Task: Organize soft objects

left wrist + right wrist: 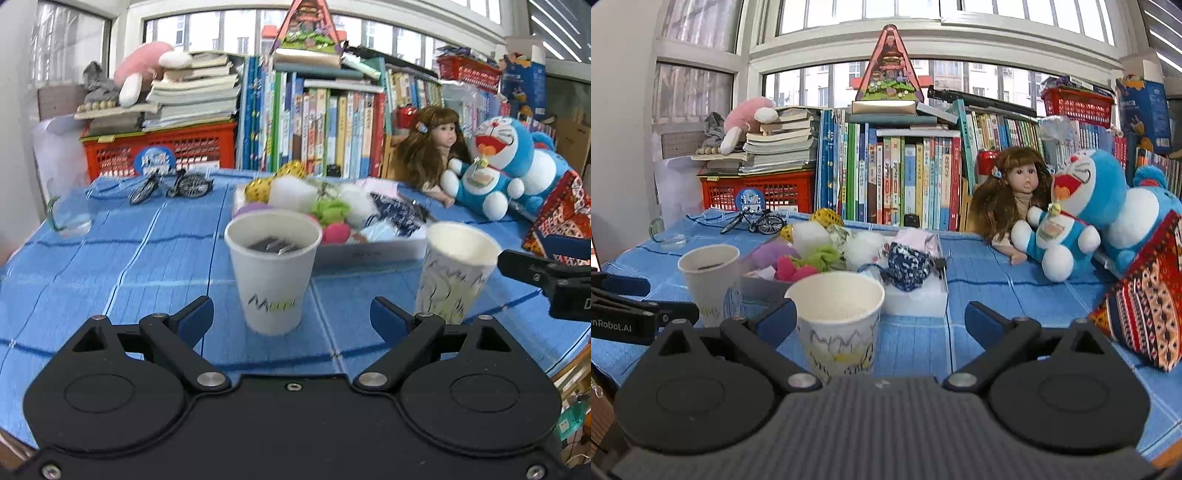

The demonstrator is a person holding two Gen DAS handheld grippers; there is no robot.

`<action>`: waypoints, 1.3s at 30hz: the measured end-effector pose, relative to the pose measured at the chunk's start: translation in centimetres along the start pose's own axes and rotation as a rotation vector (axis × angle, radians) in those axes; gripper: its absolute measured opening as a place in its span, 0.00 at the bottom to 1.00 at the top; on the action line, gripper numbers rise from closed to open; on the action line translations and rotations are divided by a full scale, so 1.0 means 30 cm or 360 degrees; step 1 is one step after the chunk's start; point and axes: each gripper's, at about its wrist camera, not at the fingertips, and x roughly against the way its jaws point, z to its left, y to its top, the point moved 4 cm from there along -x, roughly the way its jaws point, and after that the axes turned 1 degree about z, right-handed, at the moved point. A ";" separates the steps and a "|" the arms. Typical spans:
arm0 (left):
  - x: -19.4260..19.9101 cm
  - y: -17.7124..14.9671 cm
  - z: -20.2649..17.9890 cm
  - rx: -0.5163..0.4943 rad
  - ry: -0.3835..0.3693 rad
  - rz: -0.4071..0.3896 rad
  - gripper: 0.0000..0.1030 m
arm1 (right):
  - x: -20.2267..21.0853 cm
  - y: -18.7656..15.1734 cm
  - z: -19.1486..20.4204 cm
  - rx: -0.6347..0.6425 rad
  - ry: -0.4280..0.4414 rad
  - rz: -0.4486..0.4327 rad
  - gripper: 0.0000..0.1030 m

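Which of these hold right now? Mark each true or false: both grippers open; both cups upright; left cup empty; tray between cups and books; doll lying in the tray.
1. Both grippers are open: true; the left gripper and the right gripper hold nothing.
2. Both cups stand upright: true, the left cup and the right cup.
3. The left cup is empty: false, something dark lies inside.
4. The tray lies between cups and books: true.
5. The doll lies in the tray: false, it sits beside the blue plush.

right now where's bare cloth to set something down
Bare blue cloth lies left of the left paper cup, between it and the glass and toy bicycles. Another strip runs between the white tray and the blue plush. It is crowded in the tray, and tight between the two cups.
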 end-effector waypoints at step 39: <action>-0.167 -0.169 0.004 0.0044 0.0150 0.0112 1.00 | -0.166 -0.234 0.059 -0.0030 -0.0140 0.0294 1.00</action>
